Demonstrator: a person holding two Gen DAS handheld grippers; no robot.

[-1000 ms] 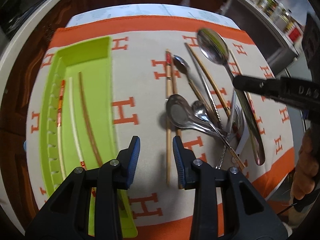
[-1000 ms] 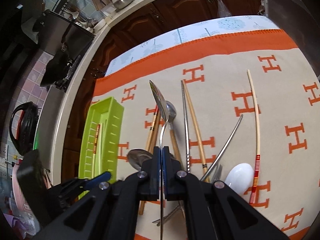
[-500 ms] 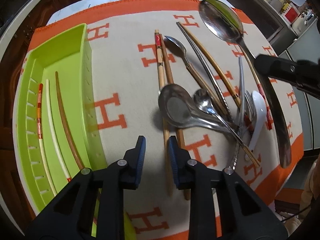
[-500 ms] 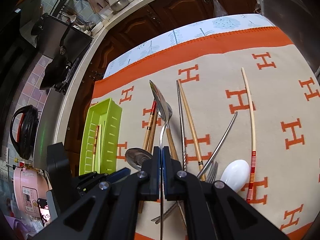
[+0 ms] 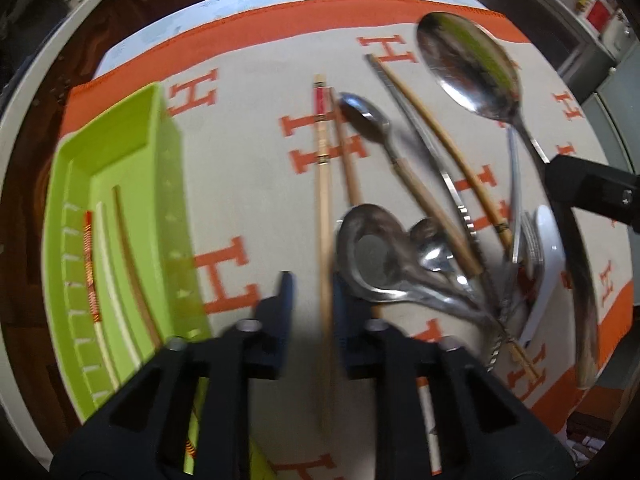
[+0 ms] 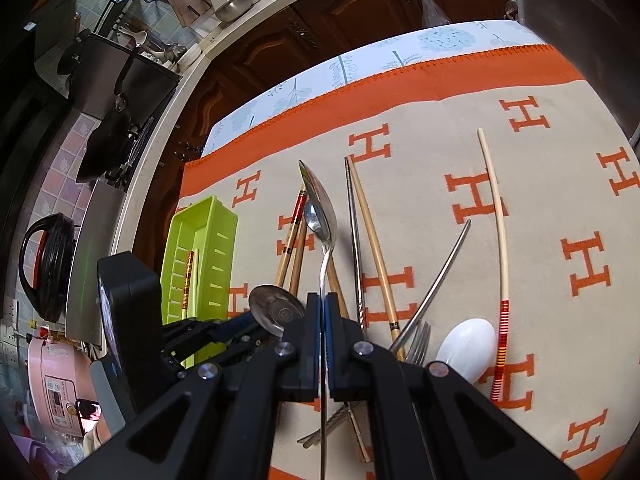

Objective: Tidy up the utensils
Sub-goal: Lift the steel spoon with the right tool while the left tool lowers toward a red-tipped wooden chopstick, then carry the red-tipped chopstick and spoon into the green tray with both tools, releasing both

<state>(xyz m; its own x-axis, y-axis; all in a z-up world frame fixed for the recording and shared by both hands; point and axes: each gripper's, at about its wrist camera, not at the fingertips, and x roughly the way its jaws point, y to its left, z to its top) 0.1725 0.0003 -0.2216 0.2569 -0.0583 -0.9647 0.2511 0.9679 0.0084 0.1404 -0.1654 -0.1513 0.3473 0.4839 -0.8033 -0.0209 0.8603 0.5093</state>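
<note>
Our right gripper is clamped on a big spoon lifted above the pile. Our left gripper sits apart around 1 chopstick, right of the green tray; closing could nudge the ladle beside it.

Left tool parted astride wooden chopstick, green tray beside

Bare cloth lies between tray and utensil pile.
</note>
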